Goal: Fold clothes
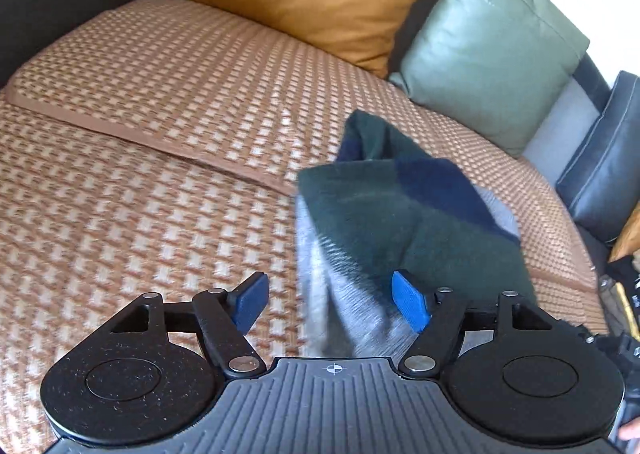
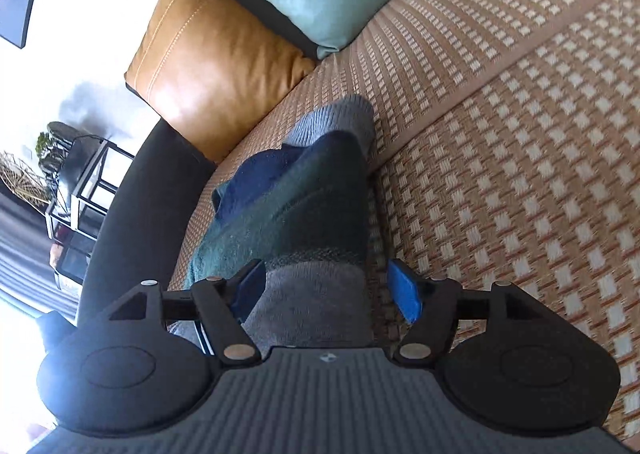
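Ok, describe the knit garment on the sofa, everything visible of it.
The knit garment looks like a soft, fuzzy sweater: dark green body, navy blue patch, grey ribbed parts. It lies bunched and partly folded on the woven checked mat, near the tan cushion. Its grey ribbed end runs between the open right gripper's fingers; whether they touch it is unclear.

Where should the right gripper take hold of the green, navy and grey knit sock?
Probably the grey ribbed cuff of the green, navy and grey knit sock: it lies flat between the open right gripper, pointing toward it, so approach straight along the sock's length and close across its width.
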`<move>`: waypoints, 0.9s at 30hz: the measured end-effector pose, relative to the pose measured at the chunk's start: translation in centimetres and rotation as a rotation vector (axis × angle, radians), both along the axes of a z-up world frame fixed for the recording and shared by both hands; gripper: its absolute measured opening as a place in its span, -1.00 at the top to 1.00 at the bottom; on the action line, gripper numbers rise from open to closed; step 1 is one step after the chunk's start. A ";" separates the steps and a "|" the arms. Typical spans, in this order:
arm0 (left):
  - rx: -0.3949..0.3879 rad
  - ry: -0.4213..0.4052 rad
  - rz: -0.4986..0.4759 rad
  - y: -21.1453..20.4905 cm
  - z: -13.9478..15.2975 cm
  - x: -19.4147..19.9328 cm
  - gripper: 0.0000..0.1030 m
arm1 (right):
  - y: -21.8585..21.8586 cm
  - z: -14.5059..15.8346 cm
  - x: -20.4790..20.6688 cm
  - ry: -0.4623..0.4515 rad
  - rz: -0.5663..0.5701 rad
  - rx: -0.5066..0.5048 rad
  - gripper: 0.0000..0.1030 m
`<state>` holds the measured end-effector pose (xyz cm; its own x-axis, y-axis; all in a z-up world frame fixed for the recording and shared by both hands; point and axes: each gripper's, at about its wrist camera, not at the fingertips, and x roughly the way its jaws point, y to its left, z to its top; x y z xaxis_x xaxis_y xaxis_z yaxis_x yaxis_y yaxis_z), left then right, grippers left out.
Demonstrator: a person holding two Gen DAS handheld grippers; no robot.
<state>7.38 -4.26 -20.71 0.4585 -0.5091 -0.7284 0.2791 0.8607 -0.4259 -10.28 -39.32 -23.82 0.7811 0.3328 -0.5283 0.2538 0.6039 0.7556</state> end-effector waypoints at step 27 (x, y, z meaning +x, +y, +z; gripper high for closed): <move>0.163 -0.148 -0.208 -6.8 -1.7 -0.1 -0.31 | 2.0 -2.1 5.5 0.087 0.029 0.040 -0.49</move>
<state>7.25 -11.10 -22.44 0.4643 -0.4851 -0.7410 0.5052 0.8323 -0.2283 -4.80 -37.35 -25.90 0.7229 0.3769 -0.5791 0.3022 0.5813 0.7555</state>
